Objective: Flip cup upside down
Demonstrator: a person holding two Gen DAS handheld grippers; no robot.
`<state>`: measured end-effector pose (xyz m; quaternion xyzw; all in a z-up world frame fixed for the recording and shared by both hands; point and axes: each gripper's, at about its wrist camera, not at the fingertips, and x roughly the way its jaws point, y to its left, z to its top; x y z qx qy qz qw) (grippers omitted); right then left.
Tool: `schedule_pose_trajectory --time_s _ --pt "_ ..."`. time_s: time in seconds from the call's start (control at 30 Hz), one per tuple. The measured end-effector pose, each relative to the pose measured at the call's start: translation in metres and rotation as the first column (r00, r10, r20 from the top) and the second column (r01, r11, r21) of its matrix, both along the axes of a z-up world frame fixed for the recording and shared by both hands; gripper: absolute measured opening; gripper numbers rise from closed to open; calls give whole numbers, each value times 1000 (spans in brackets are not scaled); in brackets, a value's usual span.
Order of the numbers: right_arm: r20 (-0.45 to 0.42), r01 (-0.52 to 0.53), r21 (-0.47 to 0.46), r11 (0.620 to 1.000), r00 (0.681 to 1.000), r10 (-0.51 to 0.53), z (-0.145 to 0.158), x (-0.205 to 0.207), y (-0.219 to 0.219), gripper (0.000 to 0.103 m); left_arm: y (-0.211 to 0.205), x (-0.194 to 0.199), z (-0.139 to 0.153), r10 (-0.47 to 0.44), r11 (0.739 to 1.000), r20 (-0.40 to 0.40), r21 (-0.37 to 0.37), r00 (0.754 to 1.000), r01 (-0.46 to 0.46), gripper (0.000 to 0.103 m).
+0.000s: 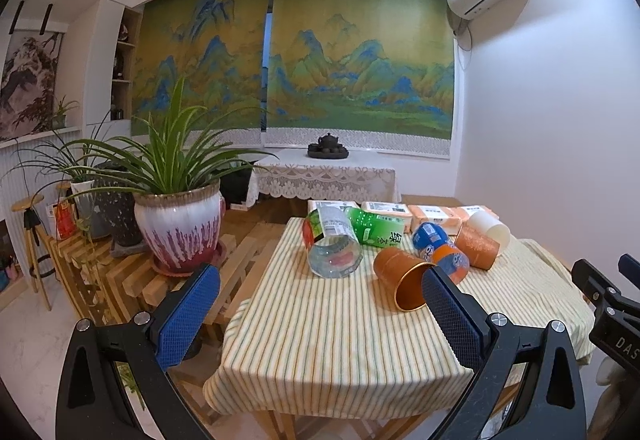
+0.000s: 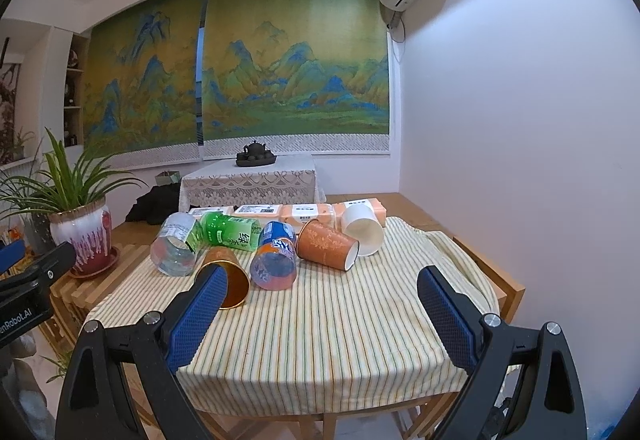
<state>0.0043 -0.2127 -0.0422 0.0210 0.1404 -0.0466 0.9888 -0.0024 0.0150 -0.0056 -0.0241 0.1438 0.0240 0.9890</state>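
Note:
Several cups lie on their sides on the striped tablecloth [image 1: 340,344]: a clear labelled cup [image 1: 334,244], a green one [image 1: 372,226], a gold-lined orange cup [image 1: 400,280], a blue-and-orange cup [image 1: 440,248], a patterned orange paper cup [image 1: 476,244] and a white paper cup [image 1: 490,228]. My left gripper [image 1: 320,316] hangs open before the table's near edge, its right finger just in front of the gold-lined cup. My right gripper [image 2: 322,320] is open too, over the near cloth, short of the cups; its left finger hides part of the gold-lined cup [image 2: 232,272].
Tissue packs [image 1: 432,214] line the table's far edge. A potted plant [image 1: 180,224] stands on a slatted wooden stand to the left. A lace-covered low table with a tea set [image 1: 328,148] sits behind. A white wall [image 2: 520,160] closes the right side.

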Motion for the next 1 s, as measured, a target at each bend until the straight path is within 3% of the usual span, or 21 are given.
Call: schedule_pose_trajectory --time_s 1.0 --pt "-4 18 -4 1000 1000 -18 -5 4 -10 94 -17 7 -8 -34 999 -20 25 999 35 102"
